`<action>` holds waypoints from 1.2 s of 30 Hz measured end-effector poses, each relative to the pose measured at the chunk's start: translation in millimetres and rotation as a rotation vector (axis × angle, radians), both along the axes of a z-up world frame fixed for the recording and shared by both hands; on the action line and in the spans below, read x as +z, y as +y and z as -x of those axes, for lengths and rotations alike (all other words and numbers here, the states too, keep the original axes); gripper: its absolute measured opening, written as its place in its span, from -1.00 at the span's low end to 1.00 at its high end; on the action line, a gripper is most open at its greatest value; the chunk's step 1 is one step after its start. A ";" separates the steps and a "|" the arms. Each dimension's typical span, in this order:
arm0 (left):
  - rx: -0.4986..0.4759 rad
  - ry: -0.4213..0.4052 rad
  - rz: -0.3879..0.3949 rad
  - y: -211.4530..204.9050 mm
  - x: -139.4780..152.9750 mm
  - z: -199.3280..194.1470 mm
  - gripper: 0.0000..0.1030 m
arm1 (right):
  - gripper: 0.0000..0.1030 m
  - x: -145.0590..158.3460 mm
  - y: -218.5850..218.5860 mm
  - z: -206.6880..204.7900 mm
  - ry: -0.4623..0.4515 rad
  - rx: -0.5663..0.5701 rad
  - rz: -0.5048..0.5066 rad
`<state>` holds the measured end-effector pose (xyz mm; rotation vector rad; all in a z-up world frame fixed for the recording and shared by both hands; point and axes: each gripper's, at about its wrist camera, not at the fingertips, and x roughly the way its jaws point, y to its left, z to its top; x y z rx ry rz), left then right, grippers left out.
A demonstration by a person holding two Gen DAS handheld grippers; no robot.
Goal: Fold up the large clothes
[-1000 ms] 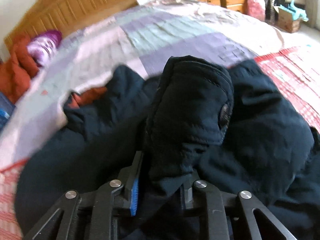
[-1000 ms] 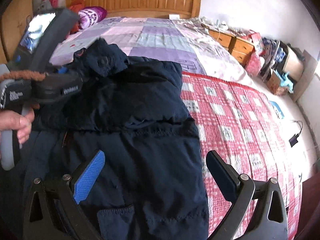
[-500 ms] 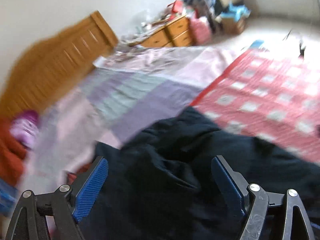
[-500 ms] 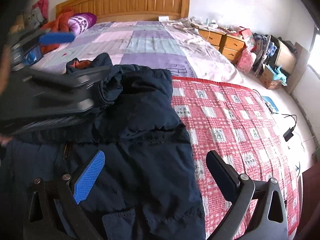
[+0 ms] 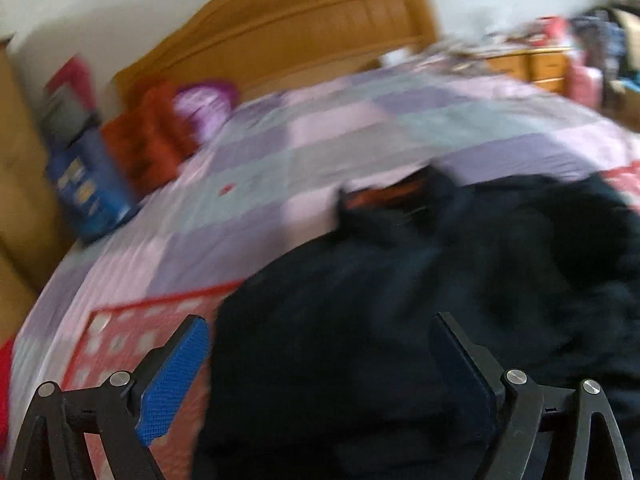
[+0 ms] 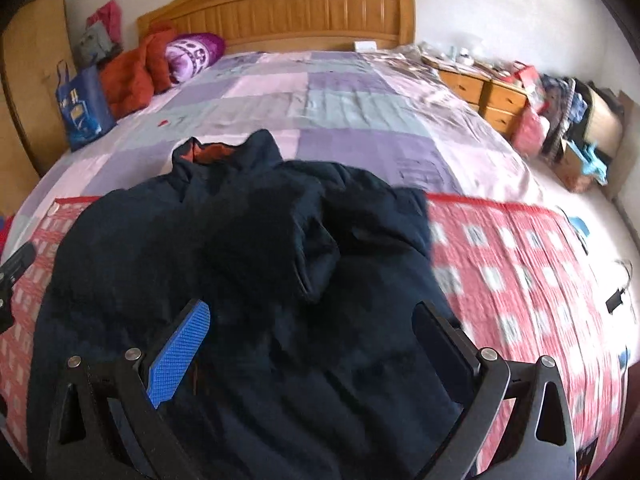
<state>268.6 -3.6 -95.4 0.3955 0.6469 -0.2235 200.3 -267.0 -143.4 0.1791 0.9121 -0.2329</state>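
The left gripper [image 5: 320, 364] has just been opening; its jaws are seen wide apart with nothing between them. The right gripper [image 6: 312, 344] is likewise spread wide and empty. Beneath both, a dark navy padded jacket [image 6: 248, 264] is laid on a red checked blanket [image 6: 520, 272], collar towards the wooden headboard [image 6: 296, 8], one sleeve folded across the body.

1. The blue bag [image 6: 82, 110] at the far left of the bed carries pale printing, but no letters can be made out.
2. The purple pillow [image 6: 192, 54] by the headboard shows white marks that cannot be read as text.
3. Nothing else in either view bears legible writing.
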 end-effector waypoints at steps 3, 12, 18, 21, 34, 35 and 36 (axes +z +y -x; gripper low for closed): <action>0.106 0.014 0.004 30.6 -12.4 -27.5 0.79 | 1.00 -4.9 -14.0 -23.7 0.004 -0.063 -0.049; 0.291 0.292 0.047 73.9 -100.1 -92.0 0.79 | -0.11 -59.1 5.5 -87.8 0.188 0.078 -0.091; 0.292 0.328 0.104 78.4 -114.9 -86.7 0.79 | -0.77 -39.6 7.7 -74.8 0.079 0.095 -0.080; 0.273 0.311 0.113 77.9 -111.6 -86.2 0.79 | -0.77 -37.1 -8.5 -60.4 0.040 0.031 -0.072; 0.129 0.182 0.116 42.9 -55.2 -85.2 0.80 | 0.50 15.4 14.6 -31.8 -0.073 -0.027 0.297; 0.103 0.181 0.116 31.3 -50.9 -89.7 0.80 | 0.51 21.0 23.2 -36.1 -0.095 0.006 0.278; 0.089 0.185 0.117 22.6 -49.8 -93.0 0.80 | 0.51 23.1 36.9 -46.5 -0.101 0.059 0.255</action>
